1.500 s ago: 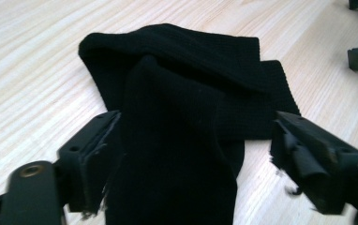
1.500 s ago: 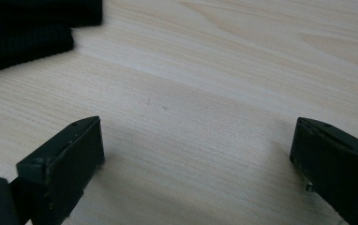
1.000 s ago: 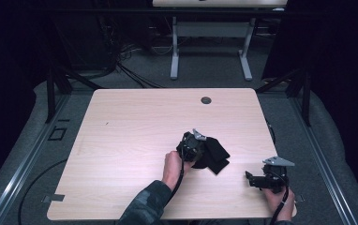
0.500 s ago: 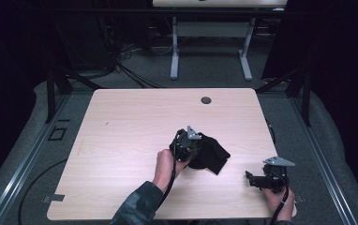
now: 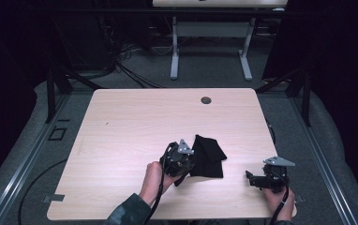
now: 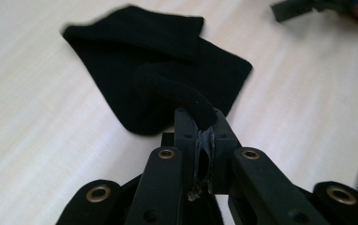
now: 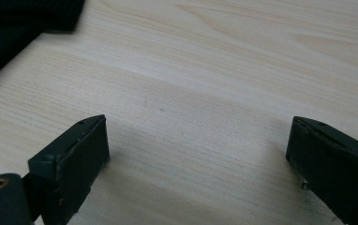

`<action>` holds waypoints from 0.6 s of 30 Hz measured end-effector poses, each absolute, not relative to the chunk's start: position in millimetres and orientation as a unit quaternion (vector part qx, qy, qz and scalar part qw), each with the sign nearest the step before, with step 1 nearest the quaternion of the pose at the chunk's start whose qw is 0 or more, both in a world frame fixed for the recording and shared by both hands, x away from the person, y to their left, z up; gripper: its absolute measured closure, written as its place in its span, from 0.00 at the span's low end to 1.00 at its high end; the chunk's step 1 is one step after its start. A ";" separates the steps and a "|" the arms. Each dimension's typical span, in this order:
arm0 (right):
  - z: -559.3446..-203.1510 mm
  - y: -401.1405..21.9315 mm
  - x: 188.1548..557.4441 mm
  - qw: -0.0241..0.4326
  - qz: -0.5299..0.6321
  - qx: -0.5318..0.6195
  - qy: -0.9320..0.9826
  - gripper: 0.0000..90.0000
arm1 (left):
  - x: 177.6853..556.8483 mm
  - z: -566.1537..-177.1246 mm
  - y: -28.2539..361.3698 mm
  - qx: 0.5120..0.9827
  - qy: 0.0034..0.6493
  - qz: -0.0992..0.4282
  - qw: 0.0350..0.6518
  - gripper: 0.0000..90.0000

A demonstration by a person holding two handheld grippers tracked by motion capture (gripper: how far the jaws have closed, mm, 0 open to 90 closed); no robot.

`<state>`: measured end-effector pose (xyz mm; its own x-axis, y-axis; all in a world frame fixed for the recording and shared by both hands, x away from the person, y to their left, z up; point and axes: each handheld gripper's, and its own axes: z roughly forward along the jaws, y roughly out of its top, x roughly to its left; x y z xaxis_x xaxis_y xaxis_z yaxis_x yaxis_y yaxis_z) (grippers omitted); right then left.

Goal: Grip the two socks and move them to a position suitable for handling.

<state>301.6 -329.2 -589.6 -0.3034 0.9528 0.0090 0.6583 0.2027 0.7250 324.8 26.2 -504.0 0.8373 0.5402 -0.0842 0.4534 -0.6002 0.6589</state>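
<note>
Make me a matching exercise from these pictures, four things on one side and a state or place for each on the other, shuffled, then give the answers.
1. left gripper
2. right gripper
3. black cloth
4. cable hole

A. near the table's far edge
B. jaws wide apart over bare wood
C. partly folded on the table, one corner lifted
D. jaws pinched on fabric

Pairs: 1-D, 2-B, 3-C, 4-A
</note>
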 end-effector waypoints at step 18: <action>-589.2 -329.4 300.3 0.233 0.322 0.548 0.735 0.10 | 320.6 -534.6 87.1 0.875 0.322 0.021 0.361 0.38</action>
